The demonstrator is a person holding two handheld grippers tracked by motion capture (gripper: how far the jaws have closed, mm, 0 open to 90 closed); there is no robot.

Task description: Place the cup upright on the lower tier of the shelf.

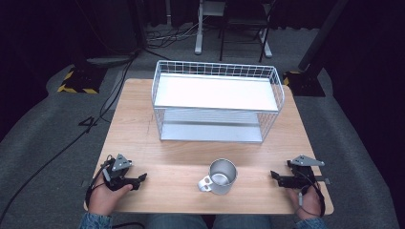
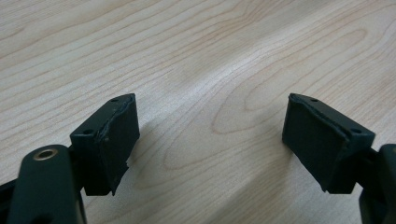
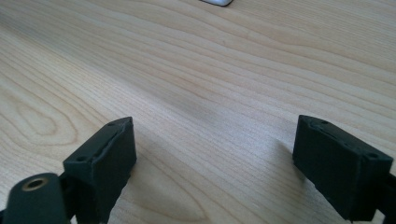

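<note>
A metal mug (image 1: 220, 176) with a white handle stands upright near the table's front edge, between the two hands. My left gripper (image 1: 141, 179) rests low at the front left of the table, pointing right toward the mug, a hand's width away from it. Its jaws stand wide apart over bare wood (image 2: 210, 135) with nothing between them. My right gripper (image 1: 274, 176) lies at the front right, pointing left at the mug. It is open too, over bare wood (image 3: 215, 158), and the mug's white base (image 3: 217, 2) peeks in at the top edge.
A white wire basket rack (image 1: 217, 101) with two shelves stands at the back middle of the wooden table (image 1: 143, 133). Cables run over the grey floor at the left. Chair and stand legs are beyond the table.
</note>
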